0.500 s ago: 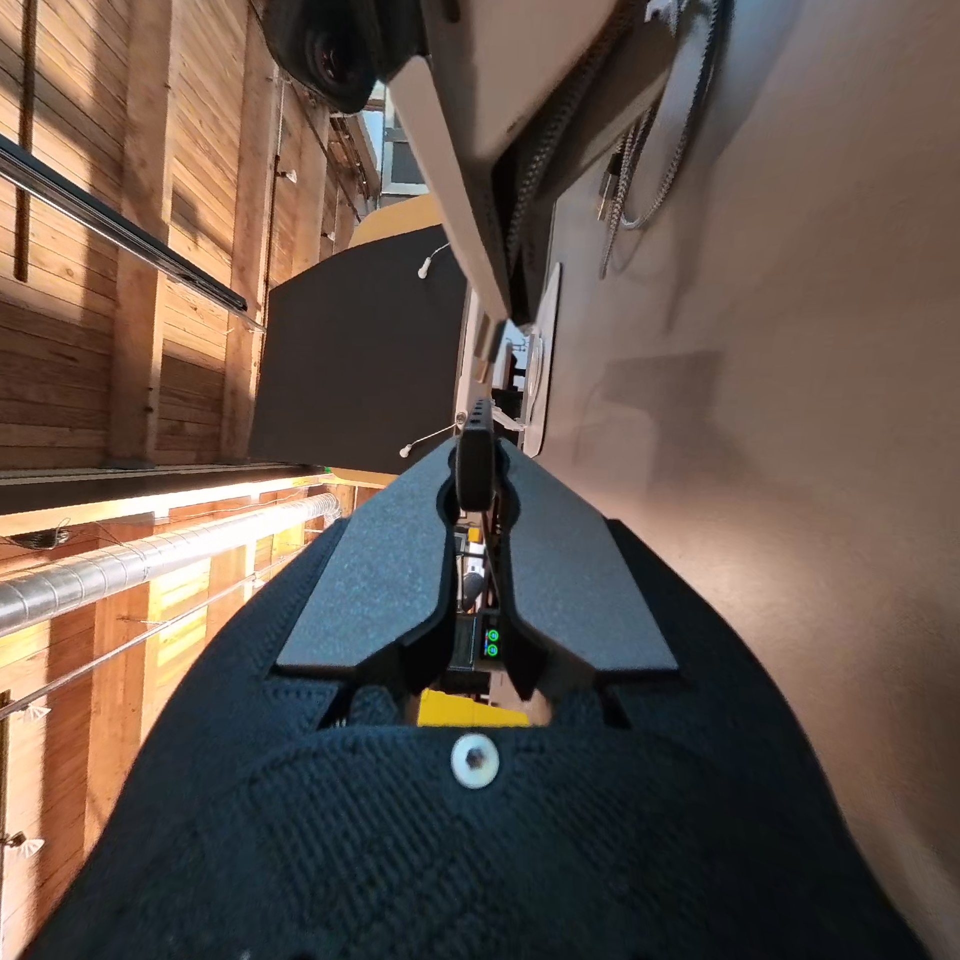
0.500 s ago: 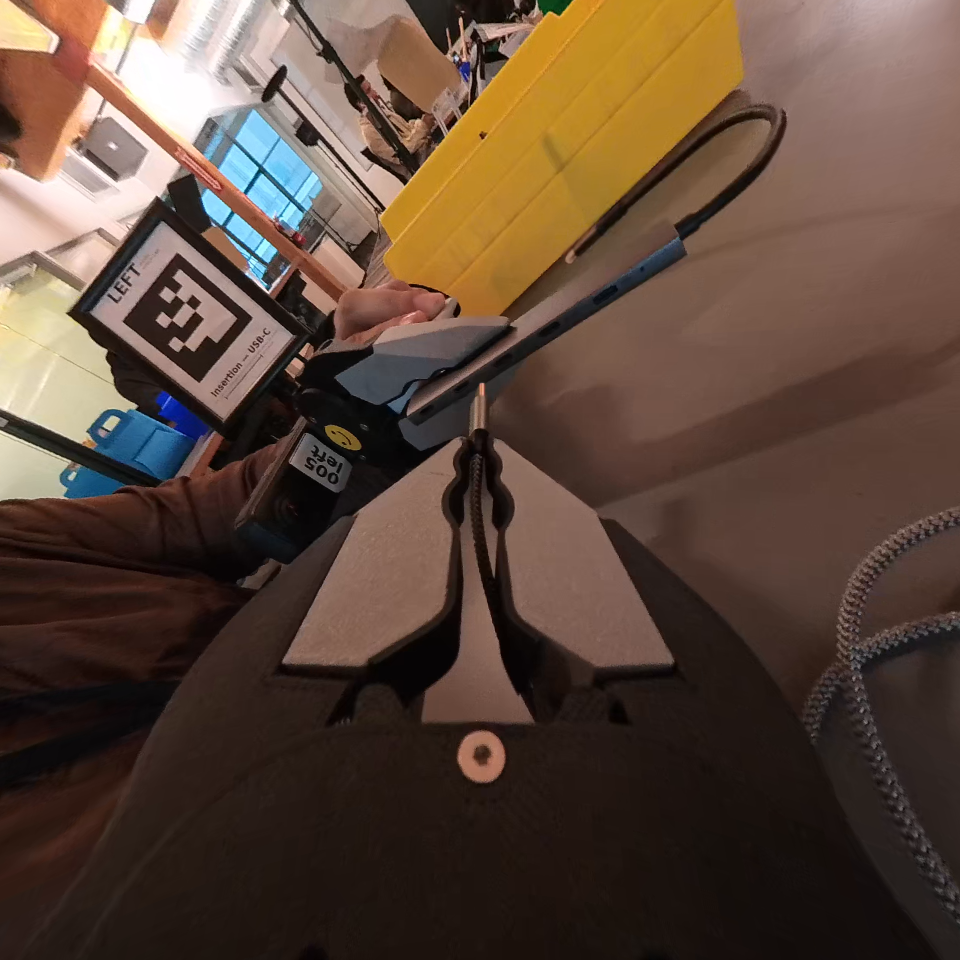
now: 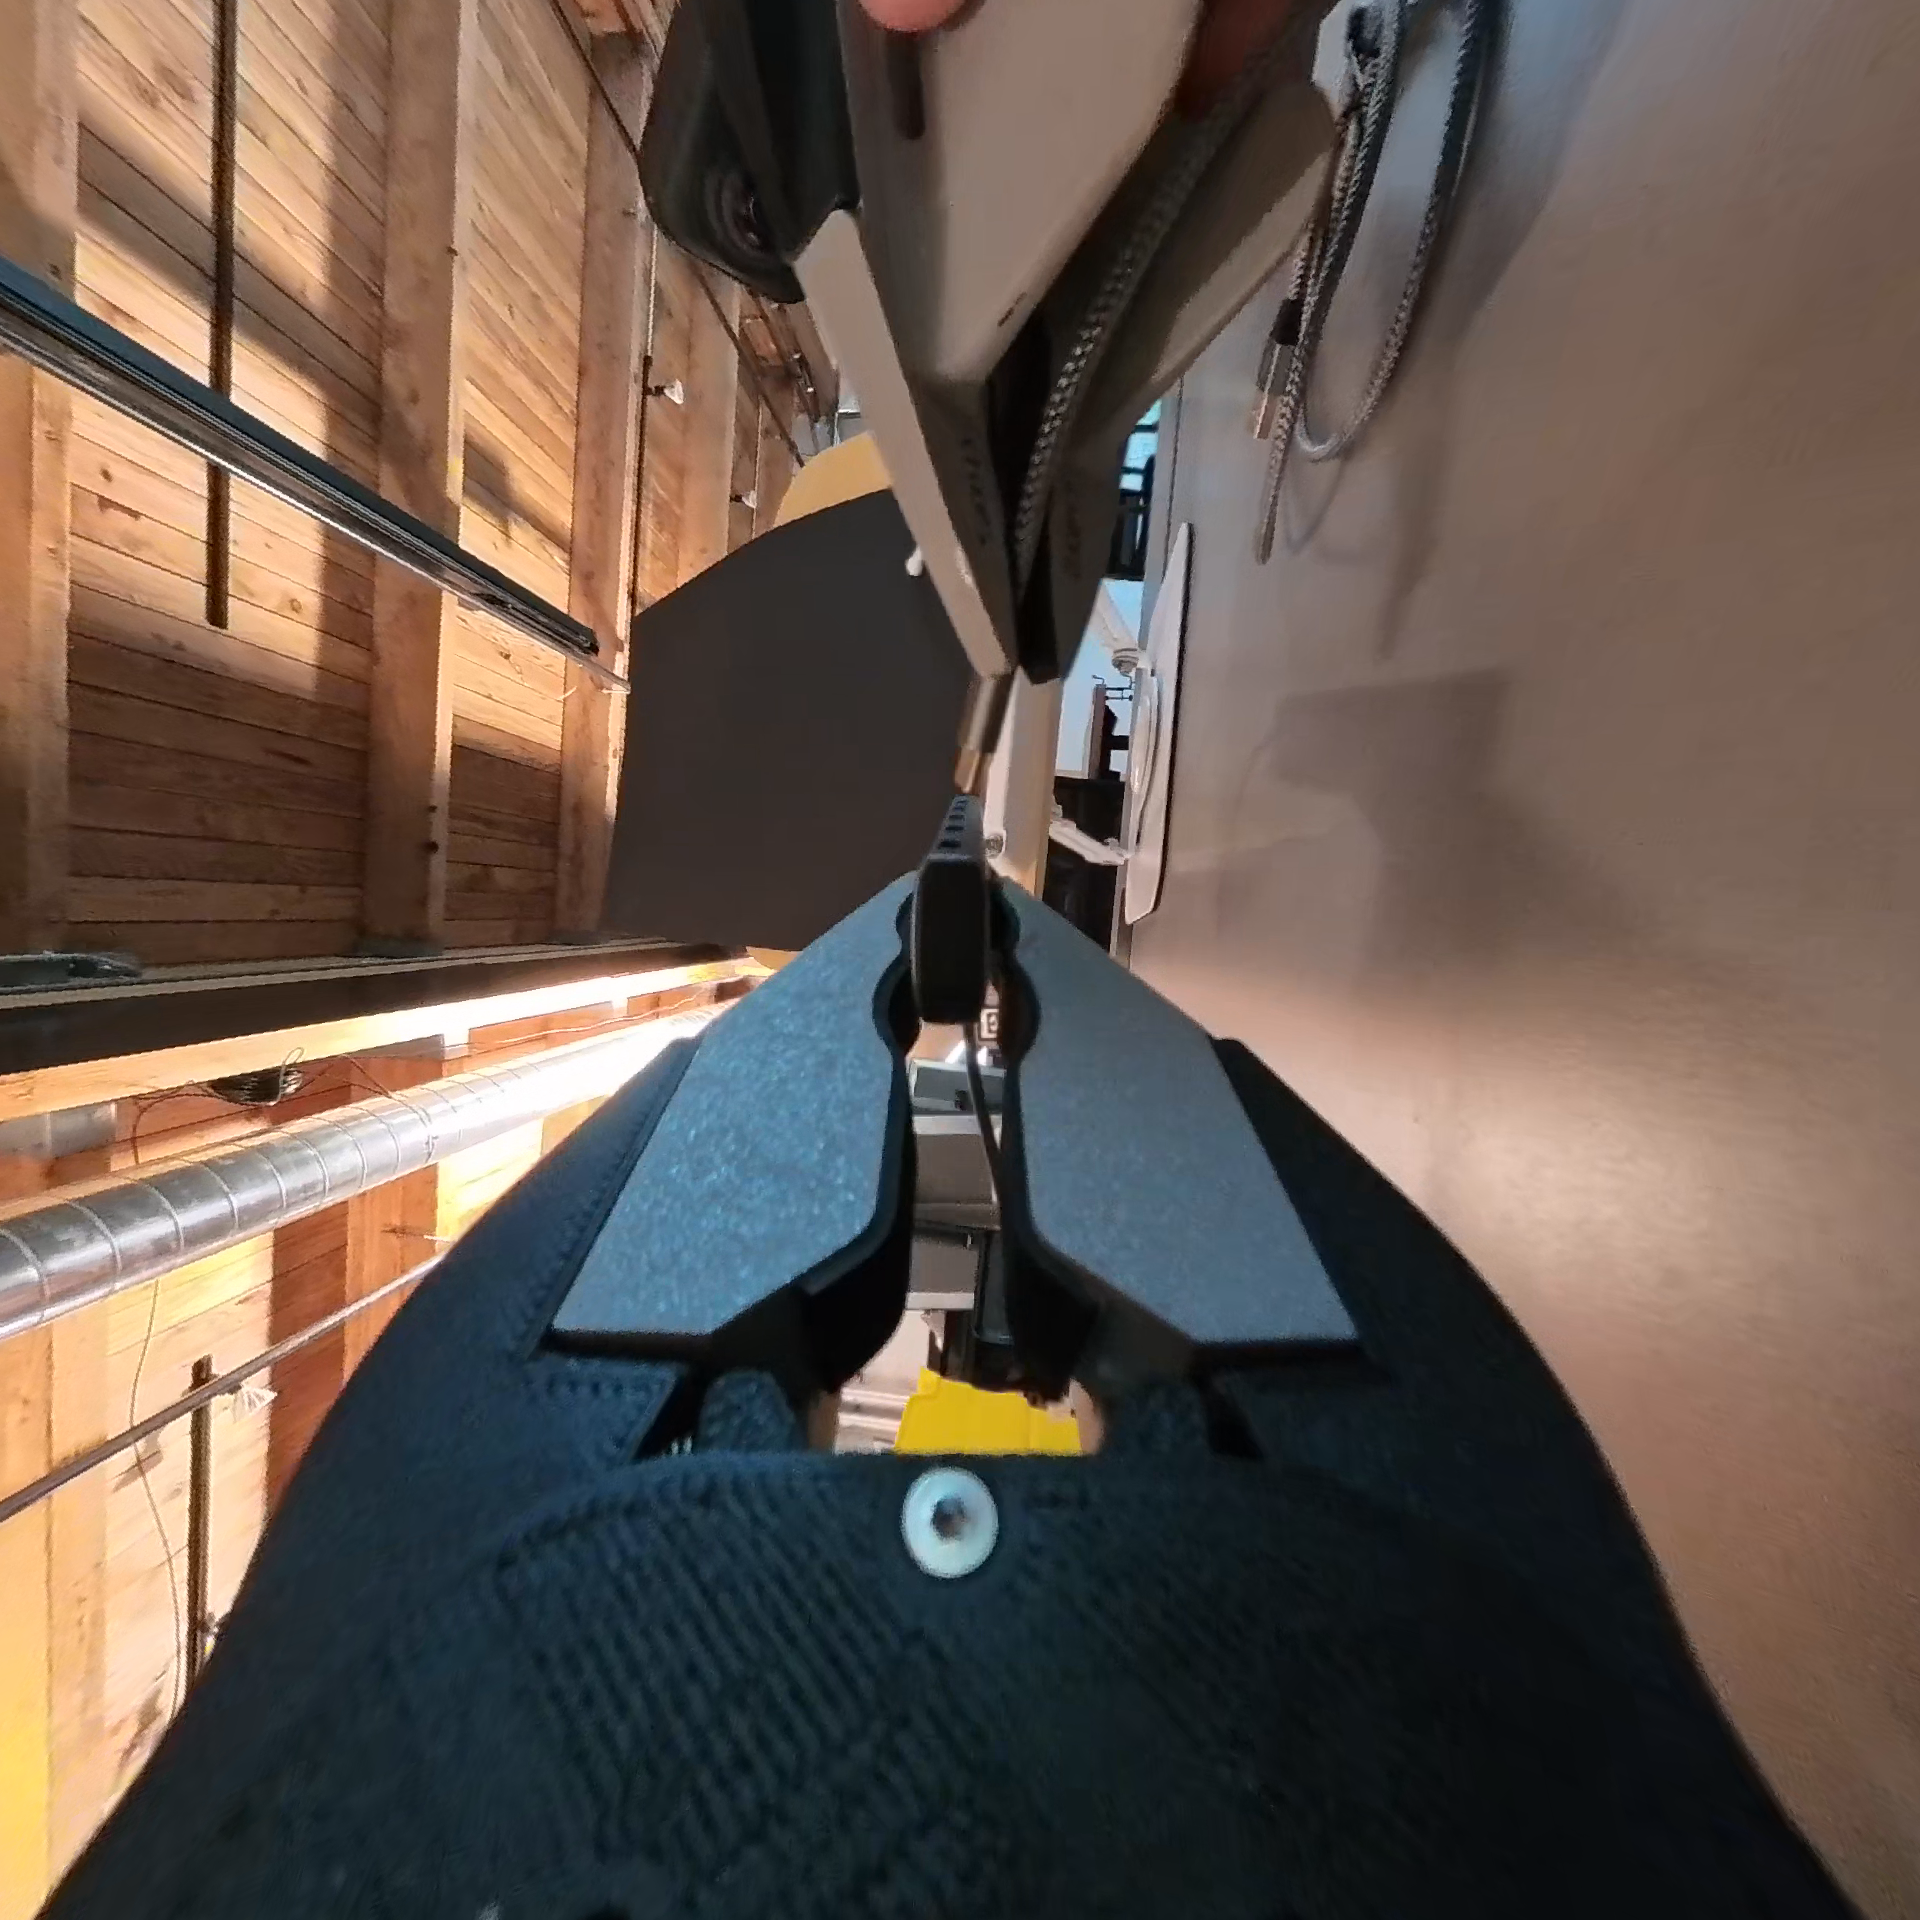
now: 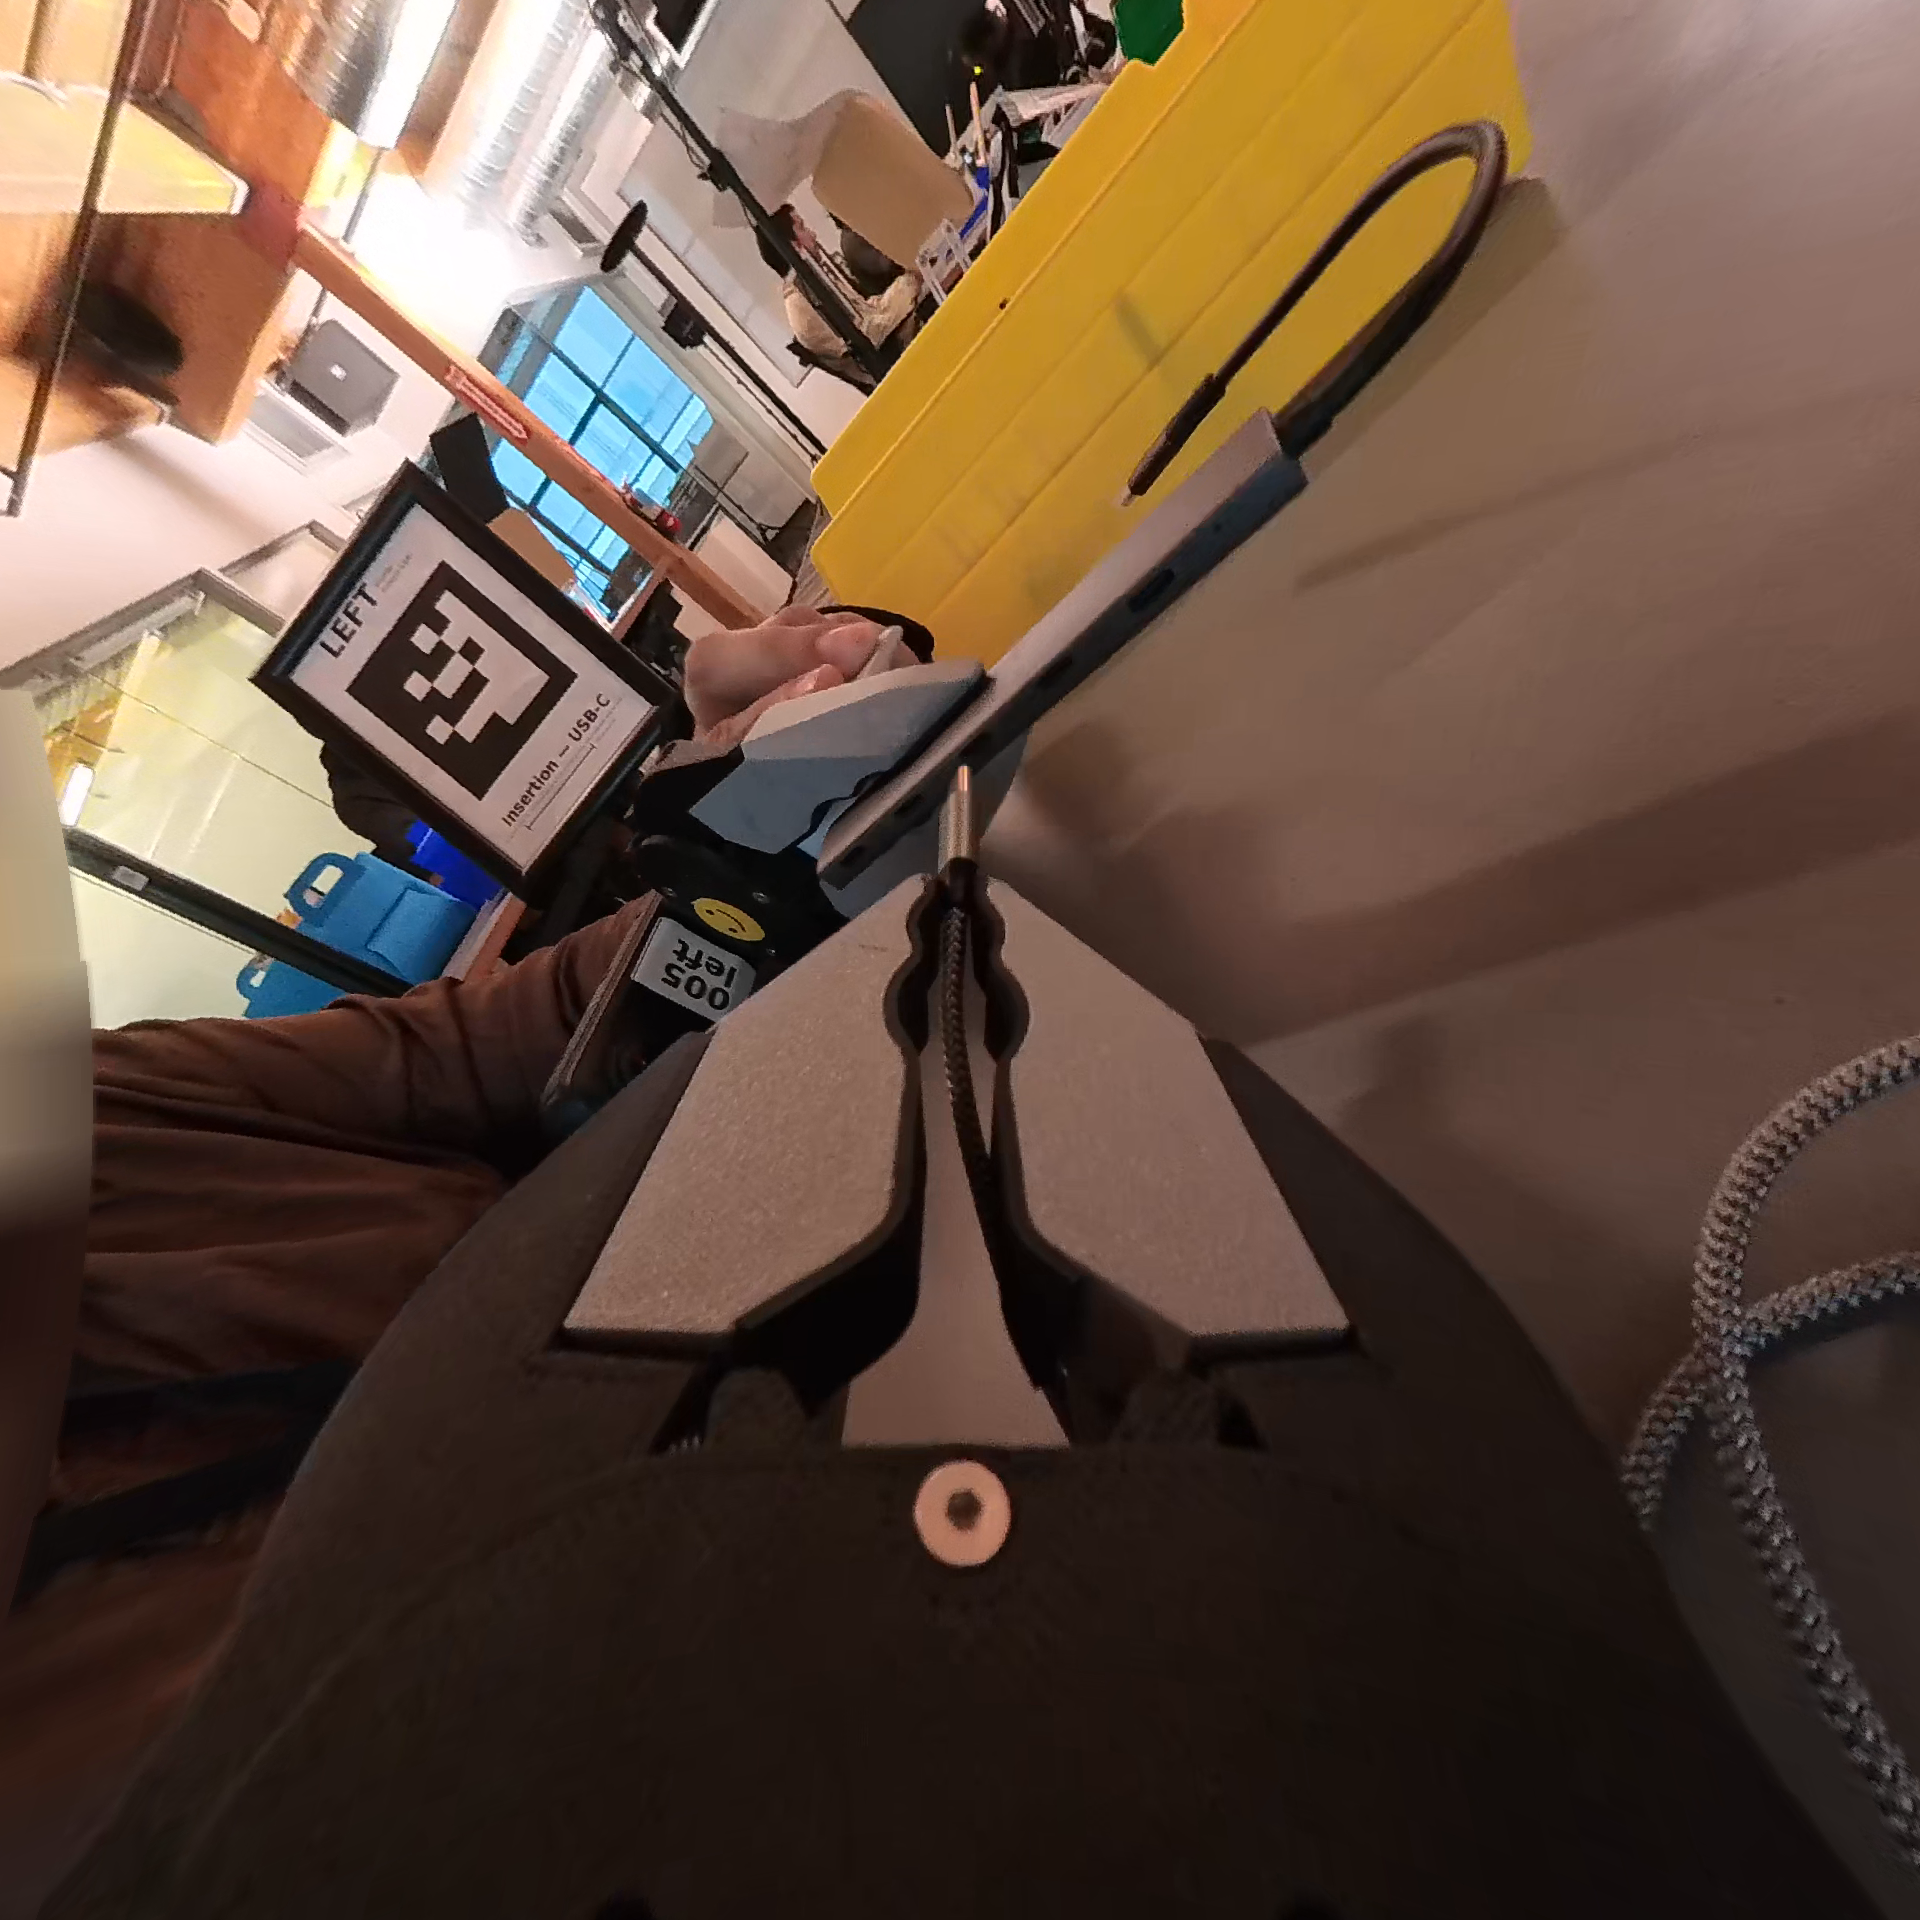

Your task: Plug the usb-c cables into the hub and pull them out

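The grey hub lies tilted over the table. My left gripper is shut on one end of it, which shows edge-on as a dark slab. The left gripper also shows in the right wrist view. My right gripper is shut on a braided usb-c cable. Its metal plug sticks out past the fingertips, its tip right at the hub's row of side ports. The right gripper and its plug show at the top of the left wrist view. Whether the plug touches the hub is not clear.
The hub's own dark cable loops toward a yellow bin. A framed marker card stands behind the left gripper. More braided cable lies coiled at the right, and other cables lie on the tan table. A brown sleeve is at the left. Only a small space, under 4 cm, lies between the two pairs of fingers.
My right gripper has moved closer to the hub with the plug. In the left wrist view it looks larger and the plug tip now shows just above the hub's end.
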Demonstrator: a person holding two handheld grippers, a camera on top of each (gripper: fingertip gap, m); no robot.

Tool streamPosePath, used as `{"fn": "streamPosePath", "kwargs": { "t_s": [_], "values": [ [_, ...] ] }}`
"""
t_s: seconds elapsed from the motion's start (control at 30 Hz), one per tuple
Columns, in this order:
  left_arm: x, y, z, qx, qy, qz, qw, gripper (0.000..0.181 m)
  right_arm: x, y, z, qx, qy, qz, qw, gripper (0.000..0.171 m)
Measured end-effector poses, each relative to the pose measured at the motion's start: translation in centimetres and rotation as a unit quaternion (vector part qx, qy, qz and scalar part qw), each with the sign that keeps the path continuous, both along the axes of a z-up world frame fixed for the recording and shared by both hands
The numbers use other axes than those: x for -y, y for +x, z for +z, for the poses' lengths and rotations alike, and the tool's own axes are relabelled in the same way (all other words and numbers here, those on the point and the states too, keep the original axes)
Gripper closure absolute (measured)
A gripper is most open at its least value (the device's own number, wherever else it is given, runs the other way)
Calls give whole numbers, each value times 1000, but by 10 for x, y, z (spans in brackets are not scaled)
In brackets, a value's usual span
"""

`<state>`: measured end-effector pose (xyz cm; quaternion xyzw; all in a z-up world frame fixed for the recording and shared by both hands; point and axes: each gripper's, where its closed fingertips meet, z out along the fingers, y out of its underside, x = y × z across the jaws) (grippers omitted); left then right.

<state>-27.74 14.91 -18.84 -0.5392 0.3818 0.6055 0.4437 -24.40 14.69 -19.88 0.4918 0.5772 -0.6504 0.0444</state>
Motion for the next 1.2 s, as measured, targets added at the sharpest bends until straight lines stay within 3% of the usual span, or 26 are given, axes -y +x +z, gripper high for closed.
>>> {"fn": "streamPosePath", "kwargs": {
  "t_s": [1.2],
  "values": [
    [2,8,0,-4,0,-17,1000,174,0,1,1,11,-28,8,1000,169]
  ]
}}
